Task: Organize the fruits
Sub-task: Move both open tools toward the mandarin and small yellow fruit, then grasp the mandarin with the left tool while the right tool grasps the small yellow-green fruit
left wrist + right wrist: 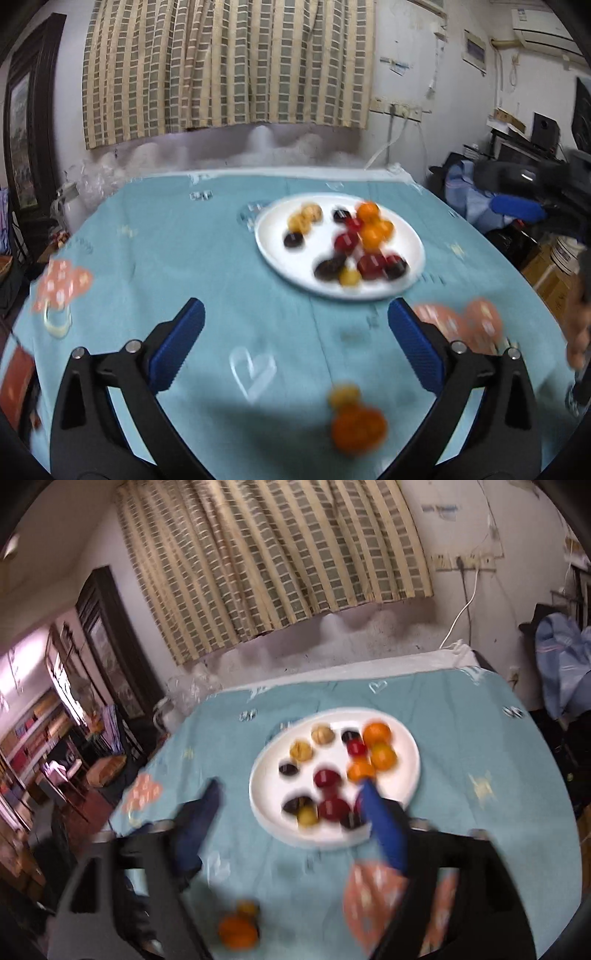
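Note:
A white plate sits on the blue tablecloth and holds several fruits: oranges, red fruits, dark fruits and yellow-brown ones. An orange and a small yellow fruit lie on the cloth near the front. My left gripper is open and empty, held above the cloth in front of the plate. In the right wrist view the plate, the loose orange and the yellow fruit show too. My right gripper is open and empty over the plate's near edge. Both views are blurred.
The round table has a light blue cloth with pink mushroom prints. A wall with a checked curtain is behind it. Clutter and bags stand to the right; a dark doorway and shelves are to the left.

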